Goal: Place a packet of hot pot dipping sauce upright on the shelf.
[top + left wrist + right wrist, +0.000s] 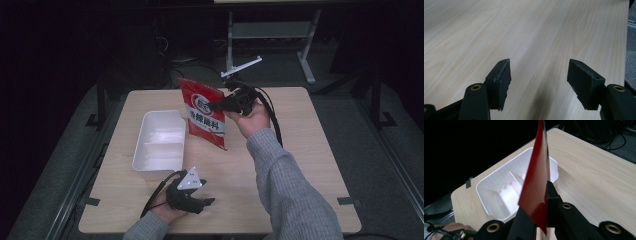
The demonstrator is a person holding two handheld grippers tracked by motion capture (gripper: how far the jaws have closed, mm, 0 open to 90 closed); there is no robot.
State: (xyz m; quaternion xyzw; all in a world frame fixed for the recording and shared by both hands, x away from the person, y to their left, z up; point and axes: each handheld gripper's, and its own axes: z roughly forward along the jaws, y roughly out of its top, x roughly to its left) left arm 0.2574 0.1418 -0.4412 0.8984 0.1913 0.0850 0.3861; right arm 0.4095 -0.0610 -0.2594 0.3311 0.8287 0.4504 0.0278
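Above the middle of the surface (pixel 280 150), just right of the white bin (pixel 159 142), a red snack packet (pixel 204 114) hangs clamped at one edge in the right tool (pixel 216 106). Such a thin edge-grip could probably let it slip or swing, missing the bin. Nearer, the left tool (pixel 539 82) rests low, jaws apart and empty.

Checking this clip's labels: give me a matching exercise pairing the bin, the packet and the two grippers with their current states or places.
Things:
1. red packet
2. white bin
3. left gripper
4. right gripper

States:
A. open, low over bare table
B. resting on the table, nothing inside
C. shut on something
D. held up in the air, beside the bin

Pairs: 1-D, 2-B, 3-A, 4-C
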